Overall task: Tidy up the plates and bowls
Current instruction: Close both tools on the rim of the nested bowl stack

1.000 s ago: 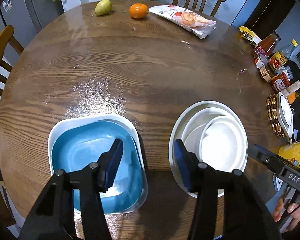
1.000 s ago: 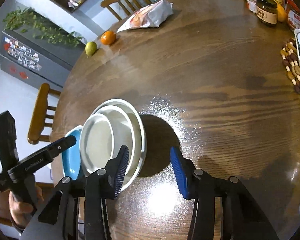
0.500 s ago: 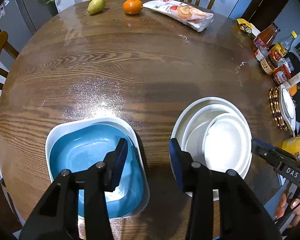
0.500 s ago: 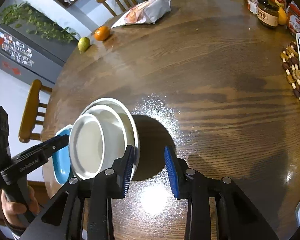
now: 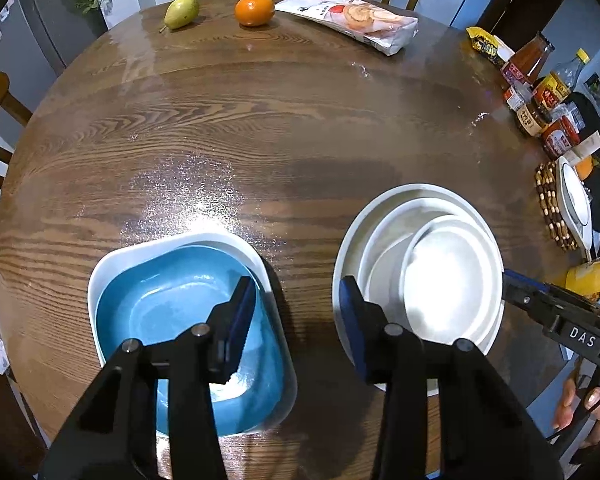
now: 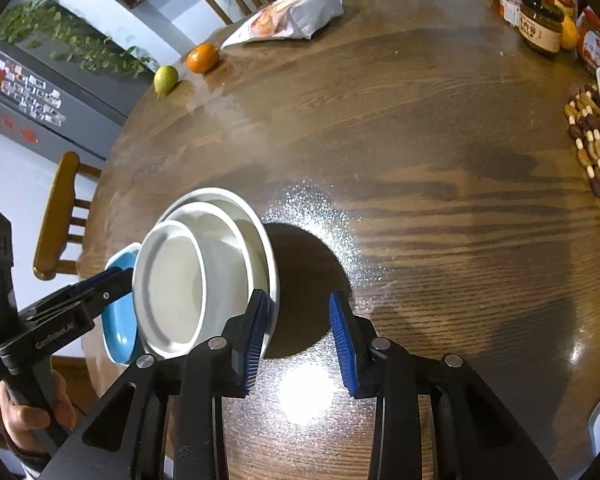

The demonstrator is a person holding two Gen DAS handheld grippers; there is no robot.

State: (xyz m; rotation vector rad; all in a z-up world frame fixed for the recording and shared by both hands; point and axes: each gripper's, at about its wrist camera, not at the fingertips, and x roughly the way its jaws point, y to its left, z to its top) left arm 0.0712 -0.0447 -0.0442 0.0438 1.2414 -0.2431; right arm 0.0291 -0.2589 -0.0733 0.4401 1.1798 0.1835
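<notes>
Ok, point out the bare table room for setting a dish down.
Widest bare wood: mid-table, between pear, orange, snack bag and the blue dish and white bowl stack. Crowded: the edge with jars and the beaded trivet.

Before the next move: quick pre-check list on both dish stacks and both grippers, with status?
1. Left gripper empty, jaws apart: ok; they have just been shifting, nothing between the pads.
2. Right gripper empty: ok; only bare table between the pads.
3. White bowl stack nested, three deep: ok, though the smallest sits off-centre.
4. Blue dish seated in the white square dish: ok.
5. Gap between the two stacks: ok, apart.
6. Right gripper clear of the white stack's rim: cannot tell; its left pad overlaps the rim in view.
</notes>
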